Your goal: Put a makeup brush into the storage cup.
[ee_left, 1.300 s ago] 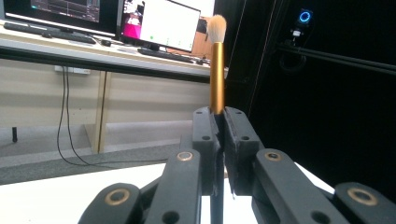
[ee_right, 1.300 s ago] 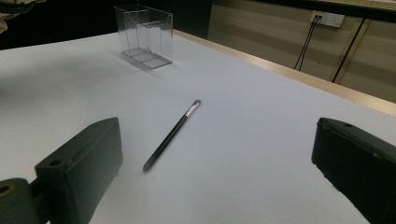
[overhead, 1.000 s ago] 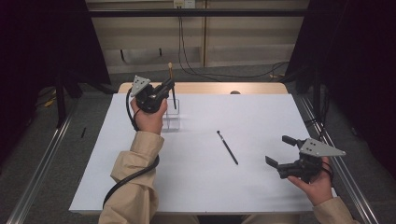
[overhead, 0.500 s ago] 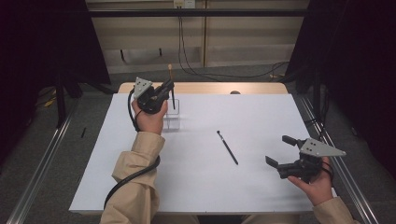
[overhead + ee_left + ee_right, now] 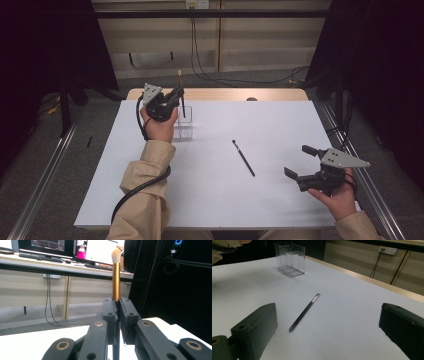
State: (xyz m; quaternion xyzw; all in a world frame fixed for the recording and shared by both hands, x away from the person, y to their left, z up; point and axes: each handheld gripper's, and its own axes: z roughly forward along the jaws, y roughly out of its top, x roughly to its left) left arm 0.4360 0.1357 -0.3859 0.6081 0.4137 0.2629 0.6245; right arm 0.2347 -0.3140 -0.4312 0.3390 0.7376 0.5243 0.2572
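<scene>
- Jaws of the left gripper [image 5: 176, 95] are clamped on a makeup brush [image 5: 116, 277], held upright with its pale bristles on top; this gripper hangs over the far left part of the table [image 5: 280, 125], above a clear plastic holder [image 5: 184, 127].
- Brush handle: the gold section rises clear of the jaws in the left gripper view, while the dark lower part is hidden between them and cut off at the bottom of that view.
- From the high view, the left hand [image 5: 160, 125] covers part of the holder, and whether the brush's lower end reaches into it cannot be made out.
- In the right gripper view the holder shows inner dividers, with its top edge cut off by the frame.
- Right gripper [image 5: 300, 162] sits near the right edge of the table, jaws spread wide with nothing between them.
- Second thin dark brush [image 5: 243, 158] lies flat near the middle of the table, well apart from both grippers; its tip is too small to read.
</scene>
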